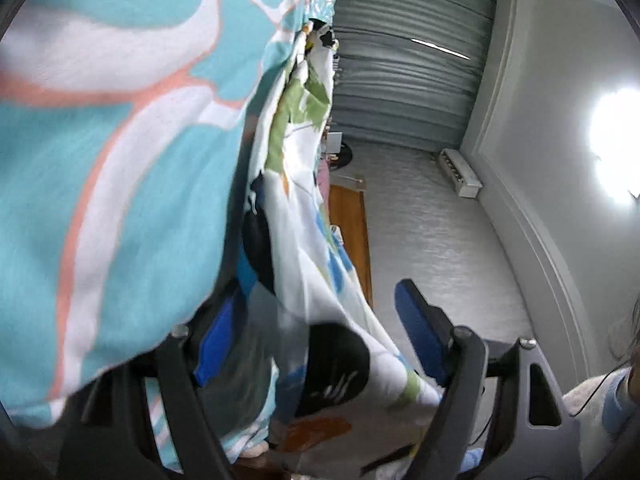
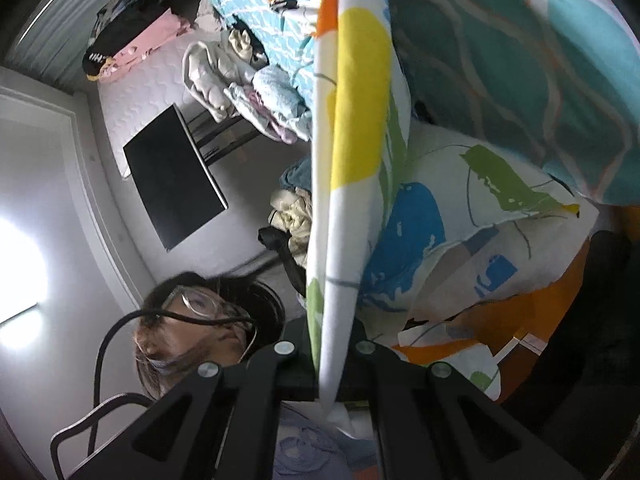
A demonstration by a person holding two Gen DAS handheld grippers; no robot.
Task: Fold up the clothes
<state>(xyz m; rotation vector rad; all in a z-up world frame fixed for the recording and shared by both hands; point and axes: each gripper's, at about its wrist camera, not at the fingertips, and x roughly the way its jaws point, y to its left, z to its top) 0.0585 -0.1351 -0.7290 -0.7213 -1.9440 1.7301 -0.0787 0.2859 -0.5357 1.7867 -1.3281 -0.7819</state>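
In your left wrist view, the left gripper (image 1: 316, 344) stood spread, its blue pads apart, with the printed garment (image 1: 304, 208) draping loosely between them, held up and running lengthwise away from the fingers.

In your right wrist view, the right gripper (image 2: 324, 356) was pinching the garment's edge (image 2: 352, 120), so the right hand had the hold and the left needed to close.

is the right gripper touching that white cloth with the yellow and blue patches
Touching. In the right wrist view the white patterned cloth runs down between the right gripper fingers, which are closed on its gathered edge with no gap visible.
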